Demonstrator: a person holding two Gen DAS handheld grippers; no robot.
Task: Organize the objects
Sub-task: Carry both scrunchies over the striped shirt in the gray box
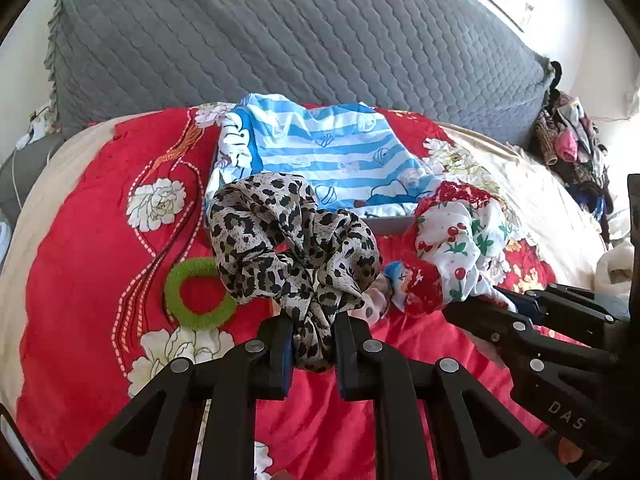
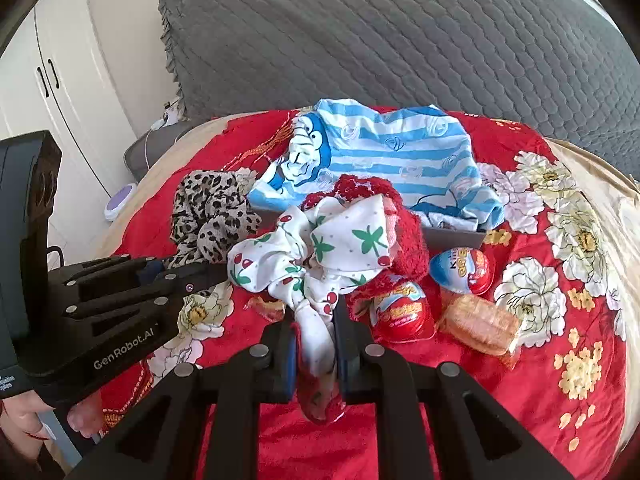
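Nearest the lens, the left gripper [image 1: 310,344] has its jaws clenched on the gathered end of a leopard-print satin scrunchie [image 1: 292,248], which bunches outward from them. Beside it, the right gripper [image 2: 316,340] pinches a white cherry-print fabric scrunchie [image 2: 320,248] the same way. Straight ahead of both, toward the bed's [image 1: 80,220] head edge, sits the grey tray [image 2: 456,236] under blue-striped cloth [image 1: 332,148], roughly equally near either hand.

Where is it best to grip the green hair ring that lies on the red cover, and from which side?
Judging by its pose, grip the green hair ring across one side of its band, from above. It lies flat on the red cover, its hole open upward, so one finger could enter the hole. Take the left part; the leopard scrunchie overlaps the right.
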